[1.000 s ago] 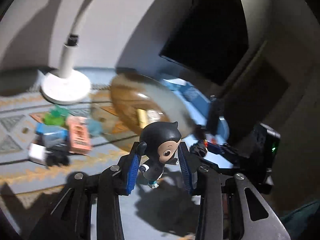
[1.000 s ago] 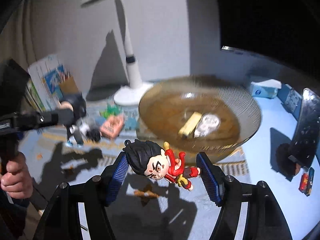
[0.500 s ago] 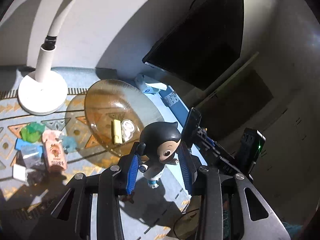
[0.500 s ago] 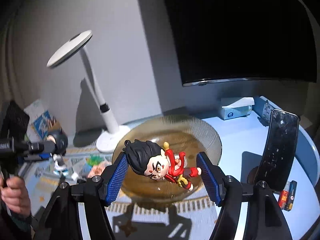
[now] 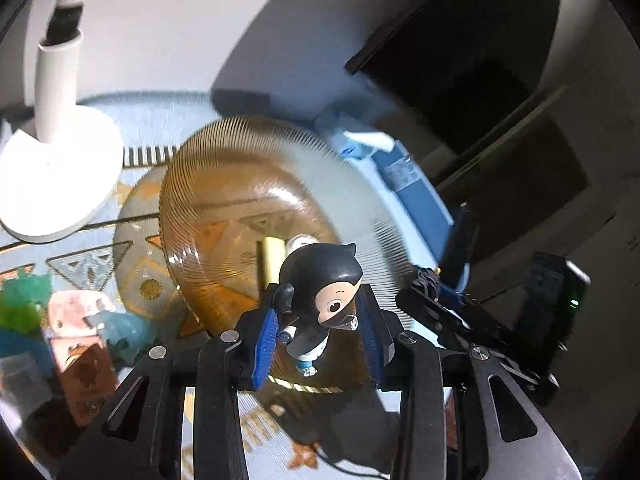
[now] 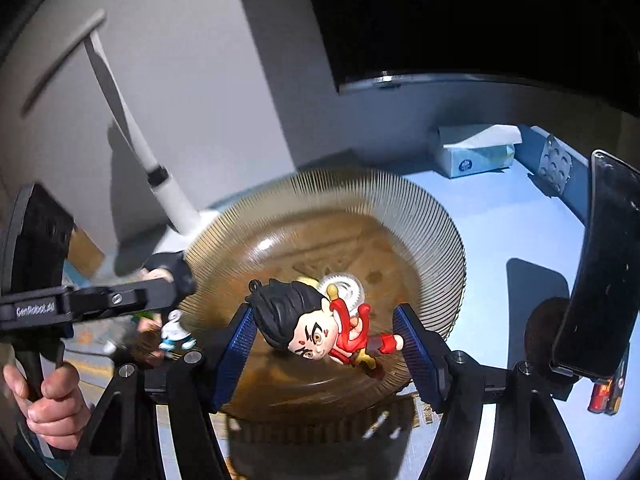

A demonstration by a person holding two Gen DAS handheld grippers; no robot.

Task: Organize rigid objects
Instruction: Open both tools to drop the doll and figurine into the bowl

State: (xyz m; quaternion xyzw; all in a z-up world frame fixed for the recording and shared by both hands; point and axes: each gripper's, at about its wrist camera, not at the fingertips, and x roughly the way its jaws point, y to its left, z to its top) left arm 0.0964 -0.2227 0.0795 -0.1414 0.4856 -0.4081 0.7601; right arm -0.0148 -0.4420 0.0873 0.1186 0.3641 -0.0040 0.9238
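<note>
Claws carry one figurine each above the amber bowl (image 6: 420, 232). My left claw (image 5: 320, 336) clamps the black-haired figure (image 5: 320, 292); my right claw (image 6: 320, 344) clamps the red-suited figure (image 6: 316, 328) sideways, head to foot, positioned for release into the bowl.

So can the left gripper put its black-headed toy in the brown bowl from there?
Probably yes. The left gripper holds the black-headed toy over the amber bowl, whose open top has nothing covering it.
</note>
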